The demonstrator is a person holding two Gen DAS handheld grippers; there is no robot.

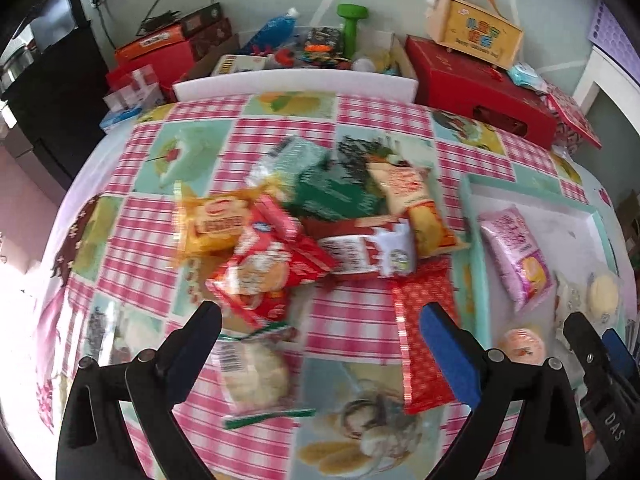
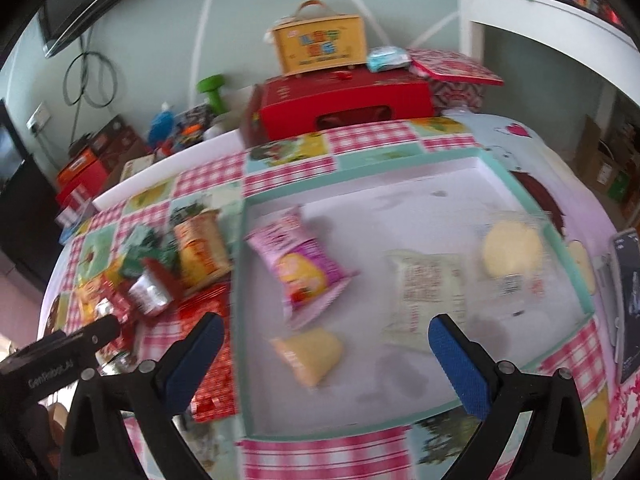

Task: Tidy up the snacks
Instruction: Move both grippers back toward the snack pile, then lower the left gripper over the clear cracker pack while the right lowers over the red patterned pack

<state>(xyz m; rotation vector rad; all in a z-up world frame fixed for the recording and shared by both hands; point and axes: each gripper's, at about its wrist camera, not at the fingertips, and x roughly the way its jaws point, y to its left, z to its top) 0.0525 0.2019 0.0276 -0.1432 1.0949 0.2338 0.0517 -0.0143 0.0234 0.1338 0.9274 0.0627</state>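
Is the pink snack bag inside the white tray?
Yes, the pink snack bag lies on the floor of the white tray, inside its green rim.

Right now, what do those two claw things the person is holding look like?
Both the left gripper and right gripper are black plastic, each with two angular fingers that have blue textured pads on their inner faces and round silver-headed pivot bolts. White lettering marks the bodies, too blurred to read fully.

A green dumbbell (image 1: 352,24) stands behind the table; a yellow handled box (image 2: 320,46) tops a red box (image 2: 344,106).
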